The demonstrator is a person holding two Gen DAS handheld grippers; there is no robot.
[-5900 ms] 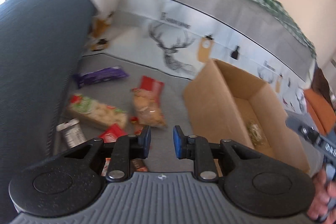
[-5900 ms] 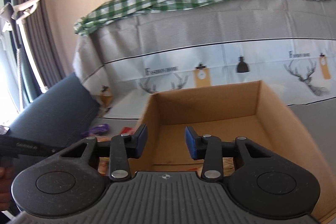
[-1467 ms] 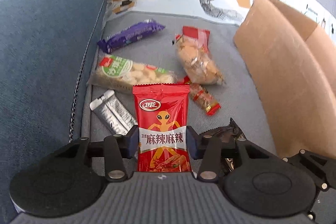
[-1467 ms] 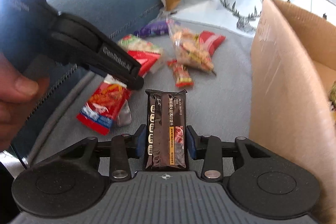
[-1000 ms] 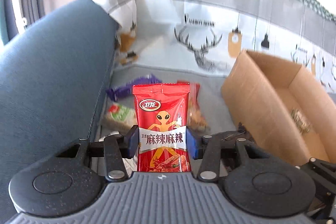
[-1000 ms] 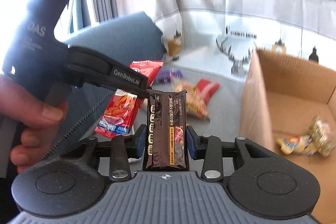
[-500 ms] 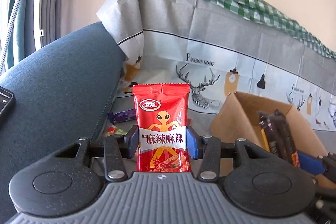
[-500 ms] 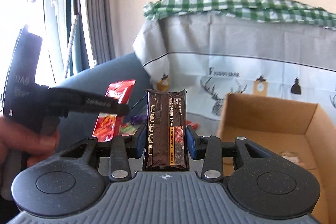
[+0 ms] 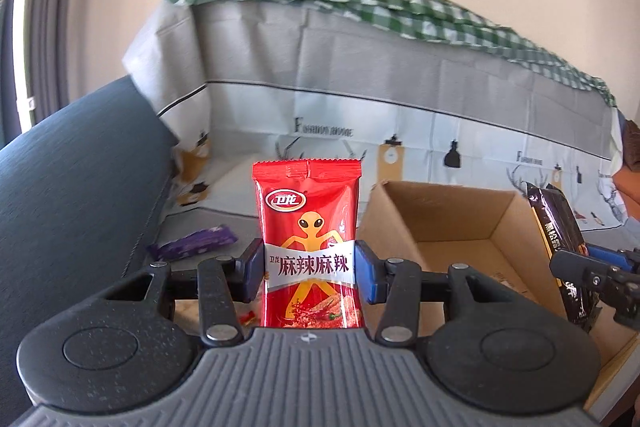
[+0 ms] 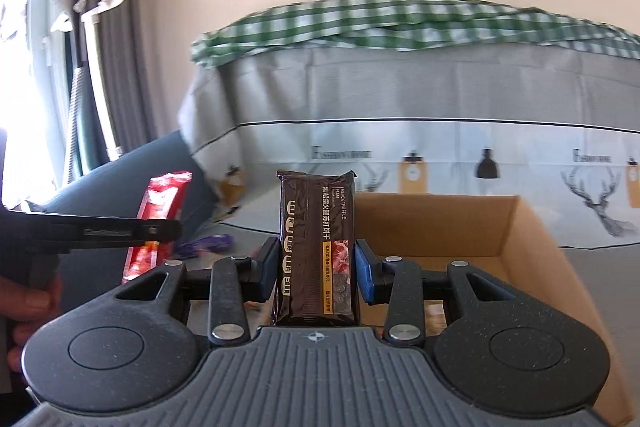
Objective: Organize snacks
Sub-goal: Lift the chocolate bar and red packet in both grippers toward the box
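On the left we've got the left tool [image 9: 310, 269] clamped on a red snack packet [image 9: 309, 243], upright, with an orange alien figure and white Chinese lettering on it. To its right our right tool [image 10: 316, 273] pinches a dark brown bar [image 10: 316, 247] reading "BLACK TRUFFLE HAM". Both packs hang in front of the open cardboard box [image 9: 448, 215]. Only the left view catches a purple wrapper [image 9: 192, 245] clearly, lying on the grey sofa seat [image 9: 224, 223] left of the box. The right view alone shows our left hand [image 10: 24, 303] and the curtains [image 10: 116, 75] by the window. Behind, a deer-print cover [image 10: 440, 151] says "FASHION HOME", with green checked cloth [image 10: 400, 27] on top.
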